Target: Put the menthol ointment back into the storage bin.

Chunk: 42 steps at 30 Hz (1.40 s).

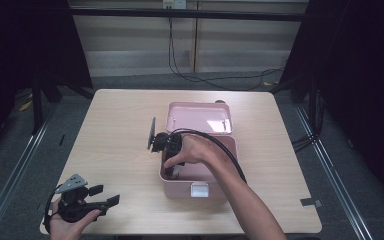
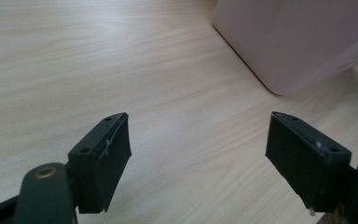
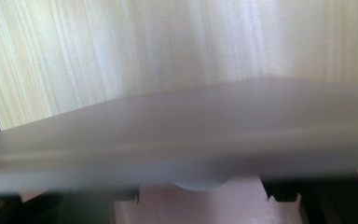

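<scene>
right claw (image 1: 172, 167): inside open pink metal box (image 1: 200, 187) at mid light wooden table (image 1: 115, 145), jaws partly apart, grip unclear | left claw (image 1: 102, 197): wide open, empty, near table's front-left corner

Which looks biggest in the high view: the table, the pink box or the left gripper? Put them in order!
1. table, by far the largest.
2. pink box, with its lid open.
3. left gripper, smallest, though it is nearer the camera, so it looks bigger than it would farther off.
</scene>
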Each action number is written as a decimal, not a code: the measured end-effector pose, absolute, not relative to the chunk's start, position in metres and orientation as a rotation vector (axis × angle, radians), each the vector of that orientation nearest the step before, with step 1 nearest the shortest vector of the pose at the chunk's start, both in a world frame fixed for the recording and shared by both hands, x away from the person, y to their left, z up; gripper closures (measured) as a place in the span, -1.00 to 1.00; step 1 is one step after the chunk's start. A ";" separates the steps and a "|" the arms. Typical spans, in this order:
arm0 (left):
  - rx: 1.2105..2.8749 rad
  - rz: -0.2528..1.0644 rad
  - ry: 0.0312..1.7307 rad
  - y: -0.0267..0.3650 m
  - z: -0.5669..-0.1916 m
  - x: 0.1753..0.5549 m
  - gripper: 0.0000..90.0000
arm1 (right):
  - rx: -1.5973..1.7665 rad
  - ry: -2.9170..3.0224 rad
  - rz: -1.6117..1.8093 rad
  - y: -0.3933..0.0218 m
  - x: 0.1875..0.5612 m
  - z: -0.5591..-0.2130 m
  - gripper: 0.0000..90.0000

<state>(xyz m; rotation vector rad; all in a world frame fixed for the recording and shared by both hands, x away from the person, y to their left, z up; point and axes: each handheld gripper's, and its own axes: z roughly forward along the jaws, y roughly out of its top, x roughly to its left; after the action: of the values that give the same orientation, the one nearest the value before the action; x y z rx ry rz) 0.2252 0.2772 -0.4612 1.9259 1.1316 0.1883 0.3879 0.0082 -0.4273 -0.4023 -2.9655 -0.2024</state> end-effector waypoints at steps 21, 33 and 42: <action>1.940 0.188 1.123 0.276 -0.461 0.224 -0.52 | -0.475 -2.934 -0.361 -0.012 0.387 -0.414 -0.41; 1.938 0.187 1.126 0.276 -0.461 0.223 -0.52 | -0.518 -2.947 -0.452 -0.030 0.383 -0.395 -0.50; 1.937 0.192 1.130 0.277 -0.461 0.223 -0.46 | -0.627 -2.923 -0.510 -0.048 0.376 -0.389 -0.43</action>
<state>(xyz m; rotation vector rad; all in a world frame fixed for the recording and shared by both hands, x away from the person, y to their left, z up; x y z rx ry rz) 0.2232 0.2769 -0.4606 1.9366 1.1301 0.1921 0.3760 -0.0478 -0.3891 -0.6274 -2.9229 -0.5096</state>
